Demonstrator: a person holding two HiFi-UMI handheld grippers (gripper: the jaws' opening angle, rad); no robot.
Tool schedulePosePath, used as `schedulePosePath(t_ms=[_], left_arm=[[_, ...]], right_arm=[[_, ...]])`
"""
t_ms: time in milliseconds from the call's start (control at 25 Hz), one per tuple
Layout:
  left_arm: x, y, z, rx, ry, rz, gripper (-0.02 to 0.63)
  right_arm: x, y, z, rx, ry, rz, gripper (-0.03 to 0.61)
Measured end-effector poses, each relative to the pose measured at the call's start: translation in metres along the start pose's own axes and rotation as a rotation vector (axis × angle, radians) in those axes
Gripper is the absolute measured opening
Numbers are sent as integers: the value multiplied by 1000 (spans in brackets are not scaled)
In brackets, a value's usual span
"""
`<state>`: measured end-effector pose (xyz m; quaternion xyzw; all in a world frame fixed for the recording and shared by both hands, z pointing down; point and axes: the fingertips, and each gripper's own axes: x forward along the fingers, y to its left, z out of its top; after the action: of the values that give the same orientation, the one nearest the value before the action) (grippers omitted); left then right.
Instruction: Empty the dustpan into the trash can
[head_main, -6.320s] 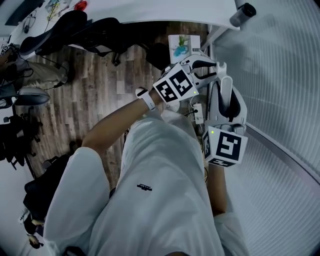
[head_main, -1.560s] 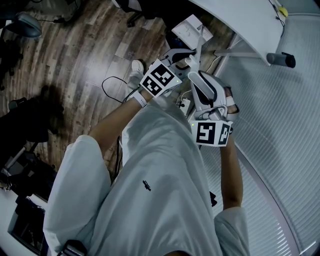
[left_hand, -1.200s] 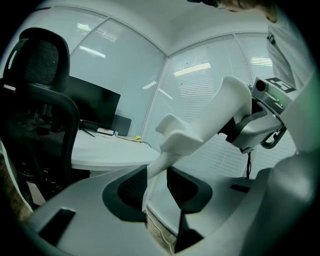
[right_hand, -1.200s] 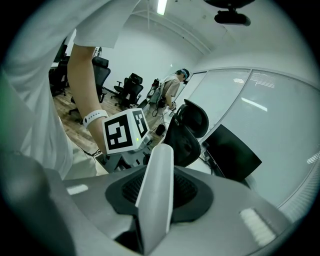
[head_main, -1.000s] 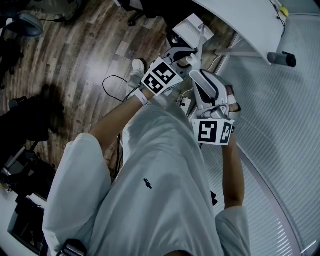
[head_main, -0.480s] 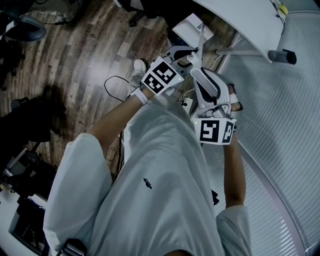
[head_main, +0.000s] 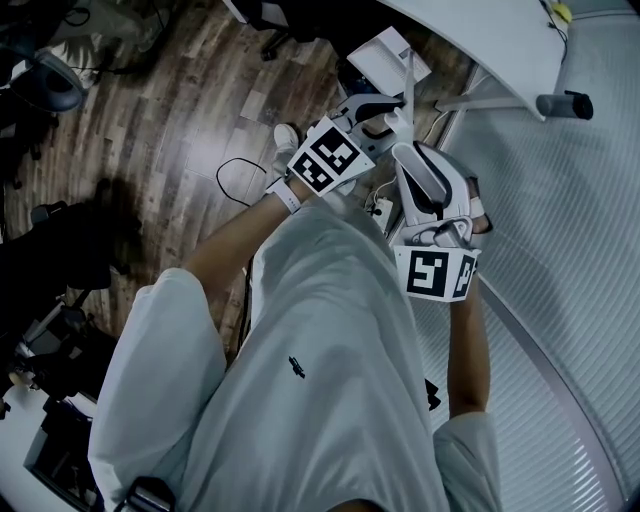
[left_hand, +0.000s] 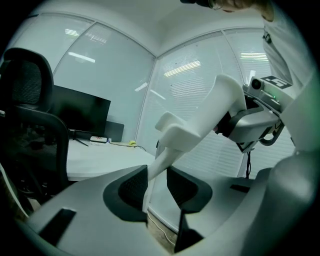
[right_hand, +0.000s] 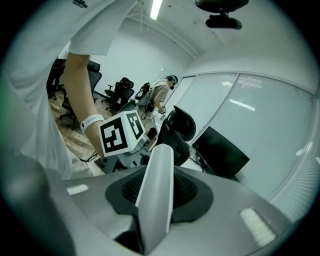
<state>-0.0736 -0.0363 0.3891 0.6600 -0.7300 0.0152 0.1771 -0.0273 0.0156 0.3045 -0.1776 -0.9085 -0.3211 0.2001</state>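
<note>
Clamping smooth, rounded dustpan handle (left_hand: 192, 132): left claw (left_hand: 157, 186), right claw (right_hand: 159, 195).

Your floor (head_main: 150, 130) is wood plank, grained and streaky, with a soft sheen where the light falls. The dustpan handle (left_hand: 192, 132) looks like smooth white plastic, faintly glossy. The left hand-held gripper (left_hand: 156, 186) and the right hand-held gripper (right_hand: 155, 200) have matt grey plastic shells and dark, finely textured pads (right_hand: 187, 190). Your shirt (head_main: 320, 380) is plain white cloth. The wall panel (head_main: 560, 220) is finely ribbed.
</note>
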Motion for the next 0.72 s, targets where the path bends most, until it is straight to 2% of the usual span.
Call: schedulePosePath(t_ms=[560,720], left_arm=[[41,-58,18,83,39,-139,121],[54,-73,18,78,50,-178,121]], right_arm=[[-53,-24,-27,117,47,-148,114],[-65,-29,-37,136,73,-181,115]])
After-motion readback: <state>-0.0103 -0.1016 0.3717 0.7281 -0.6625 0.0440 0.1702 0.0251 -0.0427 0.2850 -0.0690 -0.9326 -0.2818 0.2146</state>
